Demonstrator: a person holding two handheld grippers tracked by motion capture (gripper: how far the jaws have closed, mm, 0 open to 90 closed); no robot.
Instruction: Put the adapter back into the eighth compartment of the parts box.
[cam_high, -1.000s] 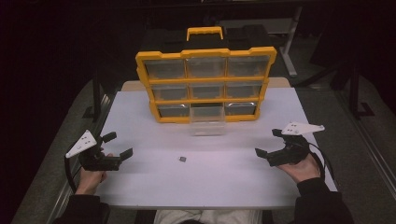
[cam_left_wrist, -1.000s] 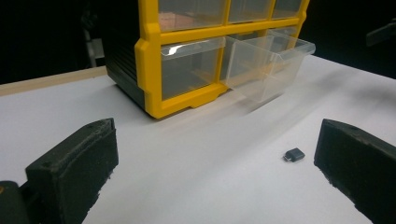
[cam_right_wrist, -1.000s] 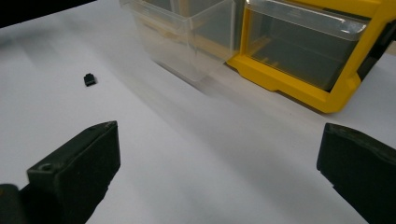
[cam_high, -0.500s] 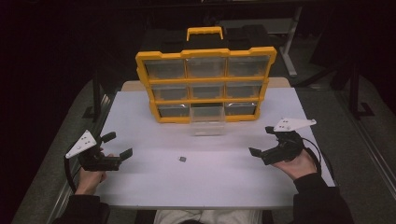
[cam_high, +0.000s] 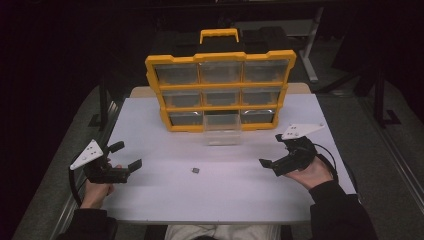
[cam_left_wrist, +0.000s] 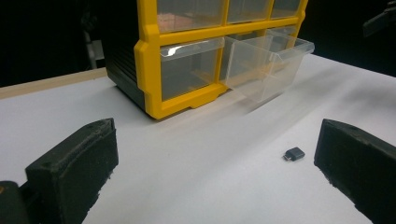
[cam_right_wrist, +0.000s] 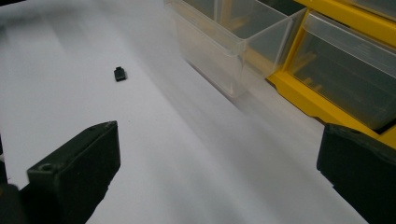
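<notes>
Between the gaping left gripper (cam_high: 126, 156) and gaping right gripper (cam_high: 272, 156), on white tabletop (cam_high: 150, 130): small dark grey block (cam_high: 195, 170) short of pulled-out clear plastic drawer (cam_high: 223, 127); suggest straddling squarely, closing gently, dropping into drawer.

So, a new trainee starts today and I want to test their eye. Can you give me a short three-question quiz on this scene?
1. True or false: the left gripper is open.
2. Which drawer of the yellow organizer is pulled out? A) top left B) bottom middle C) middle right
3. Fill in: the small dark part lies on the white ____.

Key: 1 true; 2 B, the clear drawer; 3 table.
</notes>
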